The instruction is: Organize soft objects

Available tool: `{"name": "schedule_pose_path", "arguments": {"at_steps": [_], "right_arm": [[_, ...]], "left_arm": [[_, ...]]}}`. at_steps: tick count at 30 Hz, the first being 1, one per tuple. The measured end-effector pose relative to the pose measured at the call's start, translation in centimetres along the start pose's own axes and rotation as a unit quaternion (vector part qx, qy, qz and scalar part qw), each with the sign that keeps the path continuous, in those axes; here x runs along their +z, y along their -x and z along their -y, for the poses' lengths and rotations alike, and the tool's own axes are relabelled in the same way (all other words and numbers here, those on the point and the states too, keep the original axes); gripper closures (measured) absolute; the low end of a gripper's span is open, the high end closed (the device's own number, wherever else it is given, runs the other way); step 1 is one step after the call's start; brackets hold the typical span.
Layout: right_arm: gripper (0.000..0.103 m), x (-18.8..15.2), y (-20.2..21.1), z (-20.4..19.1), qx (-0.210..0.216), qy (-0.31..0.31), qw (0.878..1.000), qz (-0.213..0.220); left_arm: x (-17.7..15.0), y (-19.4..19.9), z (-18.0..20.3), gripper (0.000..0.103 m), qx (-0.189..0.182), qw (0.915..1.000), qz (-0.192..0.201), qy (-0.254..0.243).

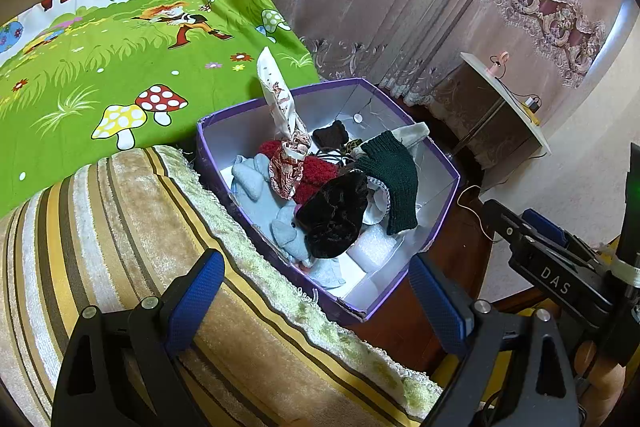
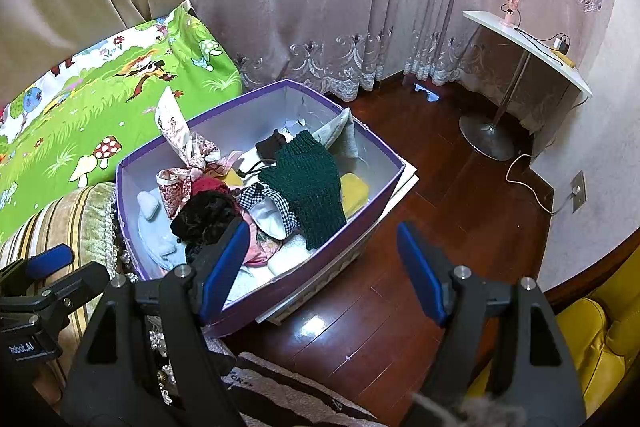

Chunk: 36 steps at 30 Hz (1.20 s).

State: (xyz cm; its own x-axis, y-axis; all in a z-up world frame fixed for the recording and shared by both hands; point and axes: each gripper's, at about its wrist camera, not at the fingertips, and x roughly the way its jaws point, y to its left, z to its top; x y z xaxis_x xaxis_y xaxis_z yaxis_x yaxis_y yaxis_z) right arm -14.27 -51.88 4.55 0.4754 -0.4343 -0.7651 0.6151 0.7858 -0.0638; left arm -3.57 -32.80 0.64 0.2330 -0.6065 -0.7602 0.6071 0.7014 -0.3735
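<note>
Right now both my claws hang released with nothing between the pads: the left gripper (image 1: pixel 316 301) over the striped cushion (image 1: pixel 120 227), the right gripper (image 2: pixel 320 267) at the near rim of the purple box (image 2: pixel 384 183). The soft things lie heaped inside that box, which stands on the wooden floor (image 2: pixel 440 227). I judge the dark green knit (image 2: pixel 308 183) the easiest first pick, since it lies on top. I should come down on its middle, pinch only that layer, and lift slowly so the checked cloth (image 2: pixel 264 195) beneath does not trail out.
</note>
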Motion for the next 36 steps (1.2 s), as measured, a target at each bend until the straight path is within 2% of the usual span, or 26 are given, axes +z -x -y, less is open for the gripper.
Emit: {"name": "schedule_pose_path", "arguments": {"at_steps": [36], "right_arm": [[0.024, -0.06, -0.15, 0.09, 0.000, -0.001, 1.000, -0.002]], "left_arm": [[0.00, -0.26, 0.06, 0.007, 0.006, 1.0000, -0.001, 0.002]]}}
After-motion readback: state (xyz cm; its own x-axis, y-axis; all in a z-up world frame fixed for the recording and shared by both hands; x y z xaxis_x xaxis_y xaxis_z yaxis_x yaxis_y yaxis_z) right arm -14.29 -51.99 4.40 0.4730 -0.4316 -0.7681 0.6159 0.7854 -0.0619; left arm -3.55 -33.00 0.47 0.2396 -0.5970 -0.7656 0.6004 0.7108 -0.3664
